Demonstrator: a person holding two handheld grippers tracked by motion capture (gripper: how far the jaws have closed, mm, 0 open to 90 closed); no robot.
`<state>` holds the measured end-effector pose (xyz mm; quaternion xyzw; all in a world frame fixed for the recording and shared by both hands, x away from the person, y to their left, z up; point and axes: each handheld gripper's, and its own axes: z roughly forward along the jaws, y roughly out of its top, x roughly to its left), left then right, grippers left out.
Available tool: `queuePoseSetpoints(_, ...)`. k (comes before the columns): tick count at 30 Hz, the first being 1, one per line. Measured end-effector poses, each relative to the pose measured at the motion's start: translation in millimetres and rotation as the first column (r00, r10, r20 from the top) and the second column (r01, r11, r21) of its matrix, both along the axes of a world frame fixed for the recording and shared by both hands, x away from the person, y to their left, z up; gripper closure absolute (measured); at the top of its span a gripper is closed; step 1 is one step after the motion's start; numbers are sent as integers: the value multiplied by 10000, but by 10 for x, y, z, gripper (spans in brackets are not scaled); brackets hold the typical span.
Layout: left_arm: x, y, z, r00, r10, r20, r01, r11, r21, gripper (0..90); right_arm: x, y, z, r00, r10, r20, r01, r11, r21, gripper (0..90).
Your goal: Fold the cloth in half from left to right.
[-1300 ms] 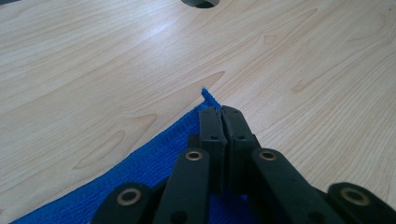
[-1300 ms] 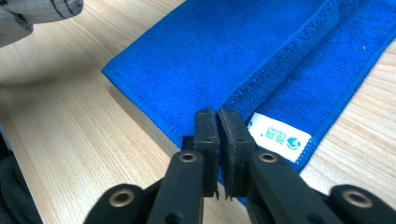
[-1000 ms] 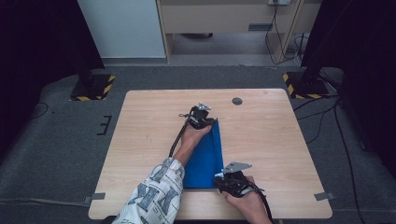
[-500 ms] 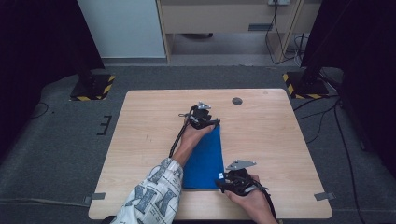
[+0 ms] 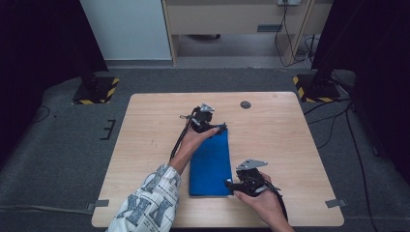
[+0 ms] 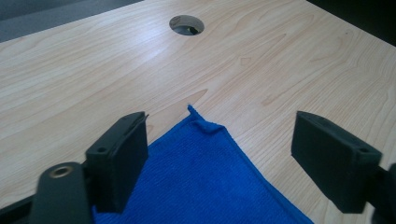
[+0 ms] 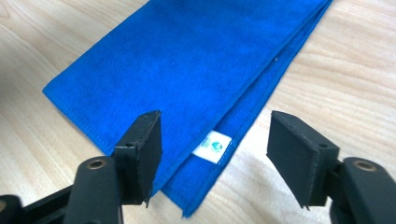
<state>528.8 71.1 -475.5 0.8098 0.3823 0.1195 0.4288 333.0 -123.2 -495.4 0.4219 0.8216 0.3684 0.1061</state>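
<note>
Cloth (image 5: 210, 164) lies folded into a long strip, its far corner just under our left gripper (image 6: 219, 154), its near corner beneath our right gripper (image 7: 212, 154). Both jaws have just been opening, pads apart, nothing clamped; 1 fold looks done, perhaps another remains.

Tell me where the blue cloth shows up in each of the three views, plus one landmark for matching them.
High view: blue cloth lies at table centre, folded long.
Left gripper view: its far corner at bottom centre, between the open tongs.
Right gripper view: it runs from top right to bottom centre.
Shared landmark: the table's round hole, beyond the cloth's far end.
</note>
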Motion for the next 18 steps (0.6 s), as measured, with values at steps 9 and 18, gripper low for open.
queuePoseSetpoints(9,-56,111,-10,9994,-322,-135,326,9992,244,74,163,5,-1,9994,-253,218,252,9997,49,142)
queuePoseSetpoints(18,-165,297,-26,9998,-130,-140,135,9993,356,72,421,-17,-13,9994,-205,277,201,9997,138,97)
